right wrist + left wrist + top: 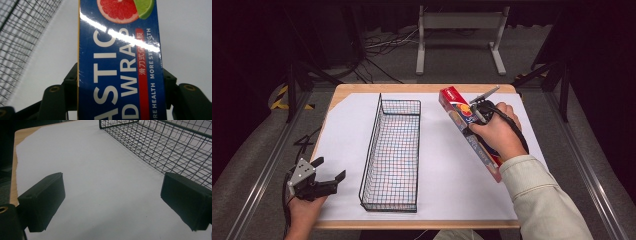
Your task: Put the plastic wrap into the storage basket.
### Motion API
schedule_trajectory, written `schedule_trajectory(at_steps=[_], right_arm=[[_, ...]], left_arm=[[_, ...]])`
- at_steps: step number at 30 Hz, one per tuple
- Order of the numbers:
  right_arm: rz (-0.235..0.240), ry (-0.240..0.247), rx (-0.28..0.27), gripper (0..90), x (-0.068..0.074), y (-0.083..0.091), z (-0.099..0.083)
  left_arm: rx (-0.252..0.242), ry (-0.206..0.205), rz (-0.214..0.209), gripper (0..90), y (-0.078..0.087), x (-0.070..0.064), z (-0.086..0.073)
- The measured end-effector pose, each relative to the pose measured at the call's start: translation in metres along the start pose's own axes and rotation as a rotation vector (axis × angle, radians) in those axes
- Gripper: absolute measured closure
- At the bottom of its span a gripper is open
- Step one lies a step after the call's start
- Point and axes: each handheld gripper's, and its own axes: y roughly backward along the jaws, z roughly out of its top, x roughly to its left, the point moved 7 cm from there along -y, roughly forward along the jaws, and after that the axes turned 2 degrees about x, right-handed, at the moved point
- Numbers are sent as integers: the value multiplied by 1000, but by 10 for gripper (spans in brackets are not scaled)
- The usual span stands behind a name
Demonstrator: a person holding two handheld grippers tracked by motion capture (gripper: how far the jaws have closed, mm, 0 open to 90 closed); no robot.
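Right gripper (477,114) clamped across the plastic wrap box (466,131), jaws pressed to both long sides in the right gripper view — box (120,65) slanted over the white sheet (447,165) right of the wire basket (393,152), apparently lifted at the far end. Left gripper (329,172) spread wide and holding nothing, parked near the counter's (357,89) front left corner beside the basket. Grasp done, by the look of it — carry over and lowering into the basket, nothing in it yet, probably still to come.
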Motion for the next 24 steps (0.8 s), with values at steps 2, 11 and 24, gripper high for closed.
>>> schedule_trajectory(at_steps=[2,11,24], right_arm=[[-2,-83,-11,397,9,3,4],[-12,-177,-22,396,43,7,16],[31,-319,-59,396,87,7,31]], left_arm=[[8,-3,-2,66,0,0,1],[10,30,-17,68,5,7,11],[-41,78,-66,67,7,5,22]])
